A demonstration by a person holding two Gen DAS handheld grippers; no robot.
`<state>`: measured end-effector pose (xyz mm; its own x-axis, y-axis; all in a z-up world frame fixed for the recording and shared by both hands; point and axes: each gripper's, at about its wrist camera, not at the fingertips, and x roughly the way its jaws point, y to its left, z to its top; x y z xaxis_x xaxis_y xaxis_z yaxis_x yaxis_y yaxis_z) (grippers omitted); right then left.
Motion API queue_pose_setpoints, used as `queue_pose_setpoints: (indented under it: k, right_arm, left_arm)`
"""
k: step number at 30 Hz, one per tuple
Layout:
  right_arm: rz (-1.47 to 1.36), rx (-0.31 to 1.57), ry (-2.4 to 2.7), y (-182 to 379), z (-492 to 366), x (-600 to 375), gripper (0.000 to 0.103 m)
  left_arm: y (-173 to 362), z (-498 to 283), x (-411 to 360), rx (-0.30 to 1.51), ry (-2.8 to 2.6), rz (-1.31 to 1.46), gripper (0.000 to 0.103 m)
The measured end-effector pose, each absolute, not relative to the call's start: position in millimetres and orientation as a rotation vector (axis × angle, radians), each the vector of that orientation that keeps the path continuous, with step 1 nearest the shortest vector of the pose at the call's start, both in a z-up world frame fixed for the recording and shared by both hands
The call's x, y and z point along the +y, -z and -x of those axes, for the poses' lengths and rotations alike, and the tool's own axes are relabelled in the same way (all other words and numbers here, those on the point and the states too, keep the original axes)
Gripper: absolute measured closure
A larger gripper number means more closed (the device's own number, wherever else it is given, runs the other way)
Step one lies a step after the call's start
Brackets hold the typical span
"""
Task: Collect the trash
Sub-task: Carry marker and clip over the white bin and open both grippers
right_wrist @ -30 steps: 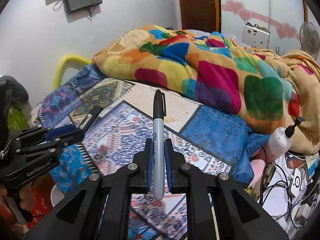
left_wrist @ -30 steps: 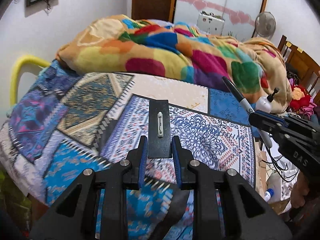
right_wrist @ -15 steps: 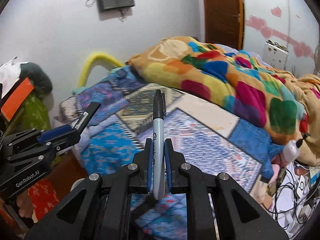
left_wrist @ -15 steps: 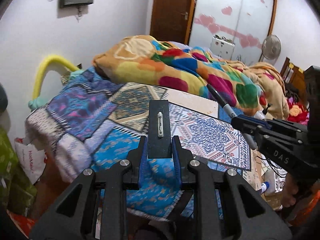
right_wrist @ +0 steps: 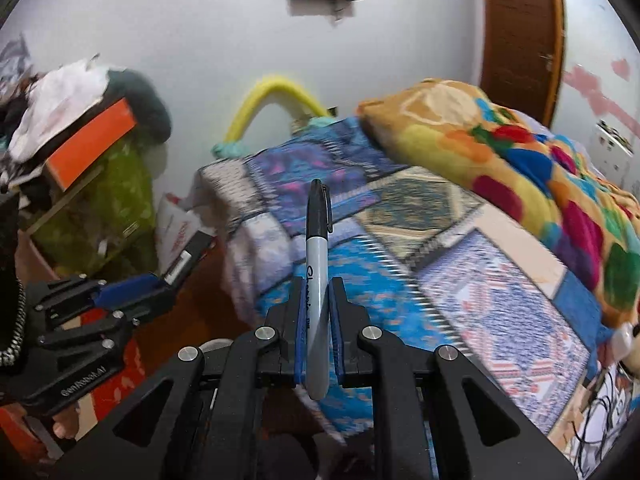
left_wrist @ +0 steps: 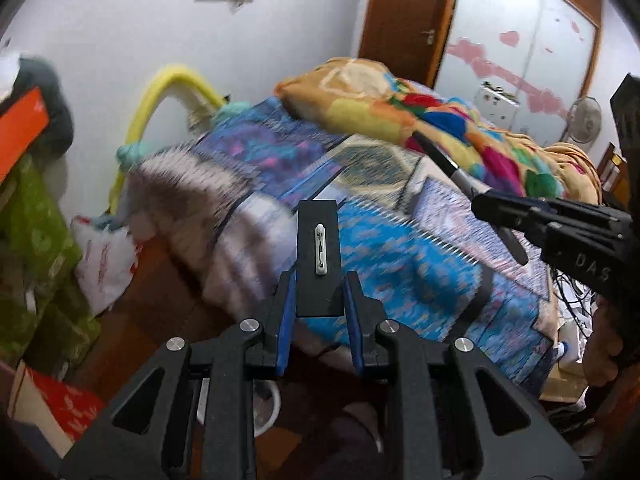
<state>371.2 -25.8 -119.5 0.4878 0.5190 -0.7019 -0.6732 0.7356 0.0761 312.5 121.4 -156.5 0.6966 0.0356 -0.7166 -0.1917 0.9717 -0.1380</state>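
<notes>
Marker [right_wrist: 317,268] clamped upright in right gripper [right_wrist: 318,312]; flat black plate [left_wrist: 318,258] pinched in left gripper [left_wrist: 319,300].
Only left view shows the fan [left_wrist: 585,119]; both carried over the patterned bed [right_wrist: 460,280], white wall [right_wrist: 200,40] behind.

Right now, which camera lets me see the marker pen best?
The right wrist view. There the marker pen stands upright, centered and close, clamped in the right gripper, with its black cap, grey barrel and lettering clear. The left wrist view shows the pen only from the side, smaller, slanted and partly hidden by that gripper.
</notes>
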Motion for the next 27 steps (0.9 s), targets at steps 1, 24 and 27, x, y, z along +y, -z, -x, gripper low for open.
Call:
queue_pose_setpoints:
  k: [1,24,27]
  right_arm:
    - [0.231,0.777,-0.743,123.3,-367.7,-16.8,0.093]
    - [0.467,1.131,-0.957,276.4,-324.6,148.2,0.093]
    - [0.480,1.143,-0.971,284.4,-321.2,157.7,0.093]
  left_arm:
    - [162.5,-307.6,129.4,0.801,-0.140,0.217,0.080]
    - [334.6,-268.7,252.1,1.084,-0.340,0.451,0.080]
    - [340.0,-270.9,259.3,1.084,-0.351,0.477,0.080]
